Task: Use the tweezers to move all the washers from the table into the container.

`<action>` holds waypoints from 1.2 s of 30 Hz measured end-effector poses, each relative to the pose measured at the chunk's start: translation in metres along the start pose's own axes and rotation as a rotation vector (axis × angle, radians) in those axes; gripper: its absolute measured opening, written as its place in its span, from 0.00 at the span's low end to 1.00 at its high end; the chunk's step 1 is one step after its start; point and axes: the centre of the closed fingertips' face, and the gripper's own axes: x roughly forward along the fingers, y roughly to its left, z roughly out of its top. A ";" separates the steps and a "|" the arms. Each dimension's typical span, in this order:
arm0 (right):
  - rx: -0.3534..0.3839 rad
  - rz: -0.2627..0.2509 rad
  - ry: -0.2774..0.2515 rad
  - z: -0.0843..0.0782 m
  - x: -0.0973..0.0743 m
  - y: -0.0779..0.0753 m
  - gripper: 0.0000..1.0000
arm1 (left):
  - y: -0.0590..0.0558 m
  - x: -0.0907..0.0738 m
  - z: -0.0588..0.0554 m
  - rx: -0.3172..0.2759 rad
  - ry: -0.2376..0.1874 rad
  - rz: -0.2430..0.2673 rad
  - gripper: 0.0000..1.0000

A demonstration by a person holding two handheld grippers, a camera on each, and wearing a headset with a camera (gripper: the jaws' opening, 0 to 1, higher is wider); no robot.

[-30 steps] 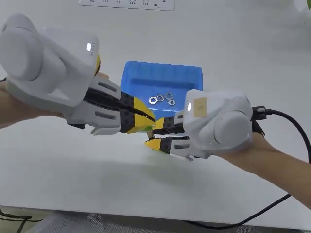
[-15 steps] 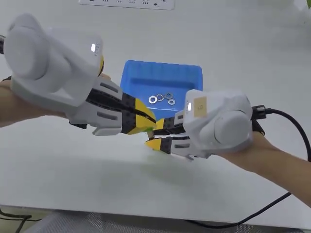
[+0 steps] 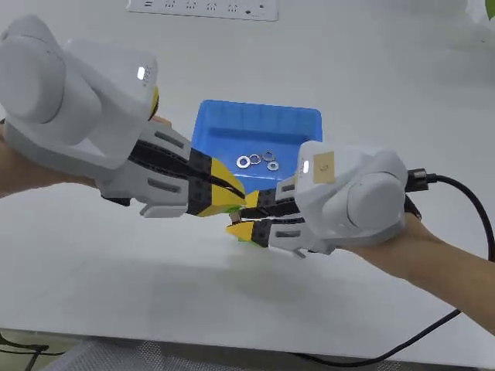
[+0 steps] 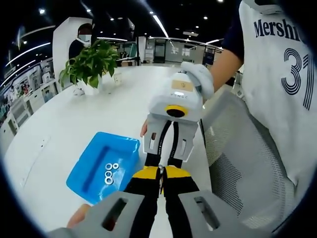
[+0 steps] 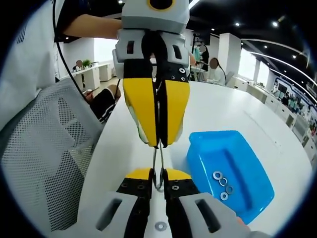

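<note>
Since the left gripper (image 3: 232,193) and right gripper (image 3: 244,224) stay tip to tip as 1 s ago, no washer is travelling yet.

Head view: four washers (image 3: 257,160) lie unchanged in the blue container (image 3: 220,124), just beyond the jaws. Whatever's btwn the jaws is hidden.

Left gripper view: own jaws pressed together on a thin metal sliver.

Right gripper view: tweezers (image 5: 157,166) pinched by left's yellow jaws, tips buried inside. Right's jaws look closed on the looped end. One loose washer (image 5: 160,226) waits on the table (image 5: 213,109), nearest.
</note>
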 end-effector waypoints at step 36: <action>-0.124 -0.129 -0.063 0.060 -0.044 -0.049 0.10 | 0.030 -0.034 0.064 0.155 -0.002 0.032 0.06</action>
